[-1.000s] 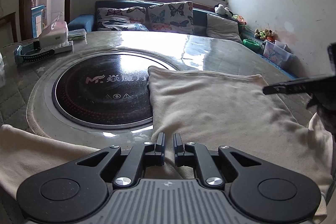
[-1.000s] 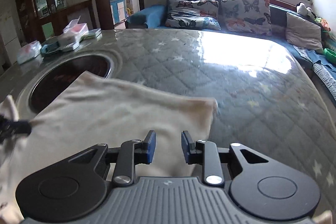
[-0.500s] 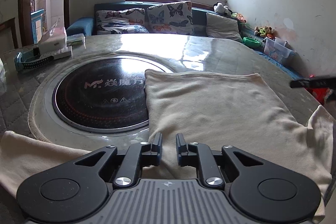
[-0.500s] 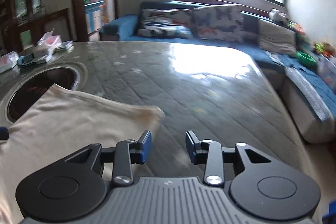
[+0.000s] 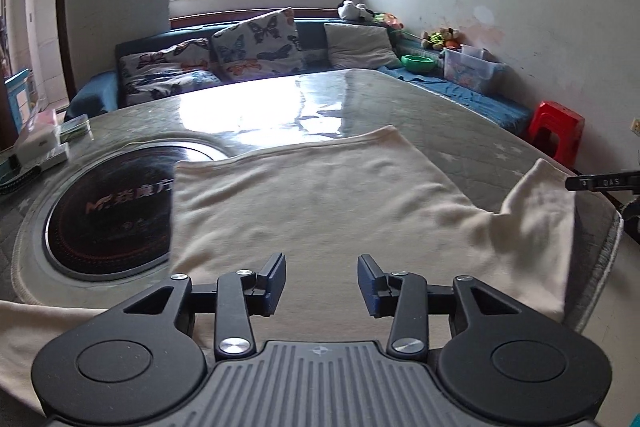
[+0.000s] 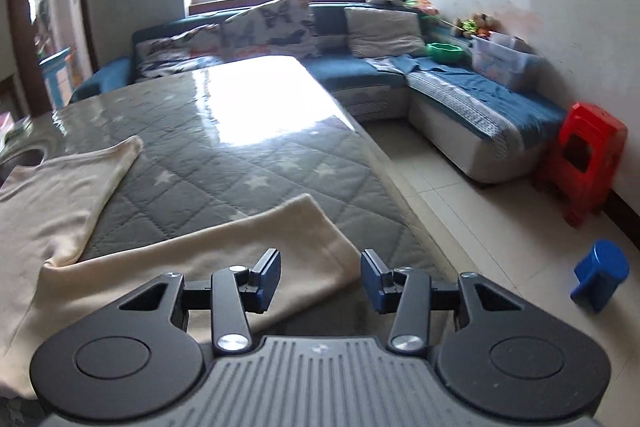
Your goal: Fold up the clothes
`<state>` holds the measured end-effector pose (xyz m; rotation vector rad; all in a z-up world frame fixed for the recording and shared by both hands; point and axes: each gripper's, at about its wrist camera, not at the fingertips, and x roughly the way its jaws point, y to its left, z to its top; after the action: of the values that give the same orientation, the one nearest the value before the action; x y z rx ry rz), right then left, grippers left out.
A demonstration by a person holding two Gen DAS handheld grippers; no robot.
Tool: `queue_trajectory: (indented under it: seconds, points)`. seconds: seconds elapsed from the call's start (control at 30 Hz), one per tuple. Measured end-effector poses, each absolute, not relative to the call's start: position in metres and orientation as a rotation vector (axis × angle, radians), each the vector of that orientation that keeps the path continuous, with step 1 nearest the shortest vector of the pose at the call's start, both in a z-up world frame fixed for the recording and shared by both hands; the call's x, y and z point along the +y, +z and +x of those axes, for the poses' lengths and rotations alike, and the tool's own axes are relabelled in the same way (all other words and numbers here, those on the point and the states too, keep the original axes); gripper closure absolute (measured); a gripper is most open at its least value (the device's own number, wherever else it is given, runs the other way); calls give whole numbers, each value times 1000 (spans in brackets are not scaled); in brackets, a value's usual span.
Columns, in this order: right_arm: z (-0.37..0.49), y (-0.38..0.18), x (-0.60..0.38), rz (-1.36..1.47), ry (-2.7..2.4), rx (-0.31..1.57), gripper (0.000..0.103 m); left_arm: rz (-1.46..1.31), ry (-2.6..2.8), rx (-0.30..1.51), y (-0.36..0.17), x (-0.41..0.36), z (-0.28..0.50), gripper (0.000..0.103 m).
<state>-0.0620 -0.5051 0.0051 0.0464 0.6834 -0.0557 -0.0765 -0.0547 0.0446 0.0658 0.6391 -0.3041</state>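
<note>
Left wrist view: the left hand-held gripper [image 5: 322, 283] hovers over the near edge of the cream garment [image 5: 320, 195]; its jaws are opening, nothing is between them, and neither pad touches the cloth. The garment lies spread on the quilted table [image 5: 460, 115], its left edge overlapping the round black hob [image 5: 108, 207]; one sleeve [image 5: 540, 227] lies crumpled at the table's right edge. A dark bar at the far right, just beside the sleeve, is probably part of the other tool.

Right wrist view: the right hand-held gripper [image 6: 320, 279] has its jaws opening, empty, above the sleeve end [image 6: 256, 251]; the red stool [image 6: 584, 155] and blue cup [image 6: 600, 275] on the floor show here only.

Handling: the fabric appears light, limp and unbreakable; it will sag and crease when lifted; take hold at hems, corners or the cuff, pinching a single layer.
</note>
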Motion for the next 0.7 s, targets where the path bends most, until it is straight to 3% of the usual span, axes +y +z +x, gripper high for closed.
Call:
queue_trajectory:
  seconds: [0.33,0.5,0.7]
  points:
    - [-59,-9,-511,148,-80,661,61,131,-369,660,41,-98,-78,59]
    - [-62,-9,-517,161,-97,635,95,146,-397,676,37,-119,-71,59]
    - [-79,7,-527,191,-84,563,97,169,-437,679,34,-152,-60,60]
